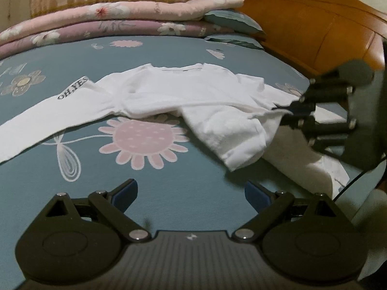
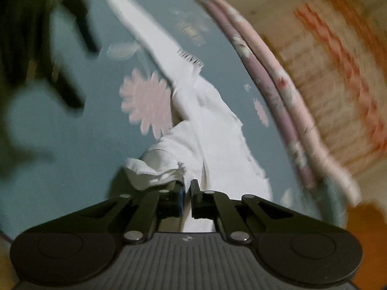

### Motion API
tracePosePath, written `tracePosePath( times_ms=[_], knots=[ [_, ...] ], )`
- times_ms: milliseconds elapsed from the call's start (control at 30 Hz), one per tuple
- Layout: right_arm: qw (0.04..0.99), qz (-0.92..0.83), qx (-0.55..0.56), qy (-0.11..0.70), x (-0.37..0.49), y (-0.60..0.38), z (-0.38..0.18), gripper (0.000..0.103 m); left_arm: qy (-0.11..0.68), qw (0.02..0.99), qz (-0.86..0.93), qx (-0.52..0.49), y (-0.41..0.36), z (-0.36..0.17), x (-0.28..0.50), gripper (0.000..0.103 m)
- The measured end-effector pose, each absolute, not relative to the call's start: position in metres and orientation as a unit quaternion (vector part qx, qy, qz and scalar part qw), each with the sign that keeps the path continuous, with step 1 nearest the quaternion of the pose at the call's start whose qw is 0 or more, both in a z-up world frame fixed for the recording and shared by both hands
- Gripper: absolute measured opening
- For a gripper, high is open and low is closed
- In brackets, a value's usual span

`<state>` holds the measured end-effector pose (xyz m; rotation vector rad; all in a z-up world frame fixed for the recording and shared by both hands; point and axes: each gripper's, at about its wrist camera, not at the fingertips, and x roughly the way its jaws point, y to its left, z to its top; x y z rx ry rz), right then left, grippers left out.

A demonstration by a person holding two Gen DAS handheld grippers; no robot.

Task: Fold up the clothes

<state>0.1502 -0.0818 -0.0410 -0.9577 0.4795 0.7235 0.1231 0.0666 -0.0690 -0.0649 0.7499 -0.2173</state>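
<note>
right claw: pinching white shirt edge | left claw: spread, empty | risk: thin pinch slips, fold collapses on bed

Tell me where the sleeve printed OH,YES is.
In the left wrist view the printed sleeve stretches left across the blue floral bedsheet, below the stacked pink quilts, away from both grippers.
</note>
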Motion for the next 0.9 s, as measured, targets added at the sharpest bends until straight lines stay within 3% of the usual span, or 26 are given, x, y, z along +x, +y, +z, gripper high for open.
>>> tracePosePath(
  times_ms=[267, 467, 533, 633, 900],
  knots=[
    [0.797, 0.440, -0.249, 0.331, 0.162, -0.089, -0.002, 0.007, 0.356, 0.928, -0.110, -0.008, 0.065, -0.065, 0.111, 0.095],
    [0.779, 0.415, -0.305, 0.358, 0.148, -0.081, -0.026, 0.022, 0.369, 0.923, -0.114, 0.004, 0.065, -0.073, 0.107, 0.095],
    [0.778, 0.417, -0.297, 0.365, 0.144, -0.087, -0.026, 0.035, 0.375, 0.918, -0.125, 0.007, 0.062, -0.078, 0.107, 0.095],
    [0.782, 0.408, -0.291, 0.370, 0.135, -0.100, -0.025, 0.039, 0.389, 0.905, -0.159, -0.070, 0.067, -0.083, 0.113, 0.094],
    [0.814, 0.387, -0.227, 0.368, 0.121, -0.137, -0.016, 0.046, 0.415, 0.782, -0.206, -0.417, 0.113, -0.121, 0.143, 0.093]
  ],
)
